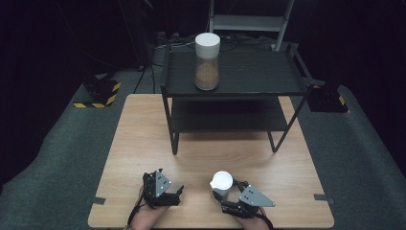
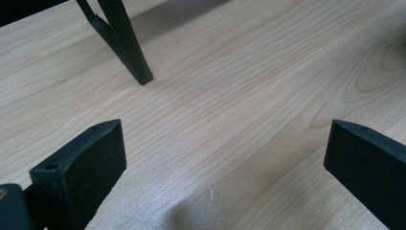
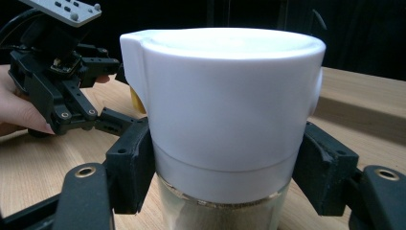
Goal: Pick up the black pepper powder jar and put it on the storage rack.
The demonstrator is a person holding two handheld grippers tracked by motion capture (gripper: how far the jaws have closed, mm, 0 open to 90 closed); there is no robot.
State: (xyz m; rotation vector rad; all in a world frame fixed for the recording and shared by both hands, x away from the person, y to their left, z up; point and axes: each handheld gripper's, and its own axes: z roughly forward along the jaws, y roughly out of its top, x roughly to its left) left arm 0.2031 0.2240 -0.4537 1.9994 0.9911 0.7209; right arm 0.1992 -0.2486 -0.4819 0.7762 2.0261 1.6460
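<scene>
at the lower centre of the high view, the right gripper [image 1: 229, 193] is clamped on the white-lidded jar [image 1: 222, 184], which stands on the table [image 1: 143, 143]; the lid seems without readable label. left gripper [image 1: 173, 191] stands apart.

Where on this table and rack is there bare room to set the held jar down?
Right gripper grips the white-lidded jar. Bare: tabletop left of rack, the strip between rack legs and grippers, and the top shelf right of the tall jar. Crowded: front edge beside left gripper.

White-lidded jar [image 3: 222, 110] (clear glass below), black shelf [image 1: 234, 72], light wood table [image 1: 139, 143].
</scene>
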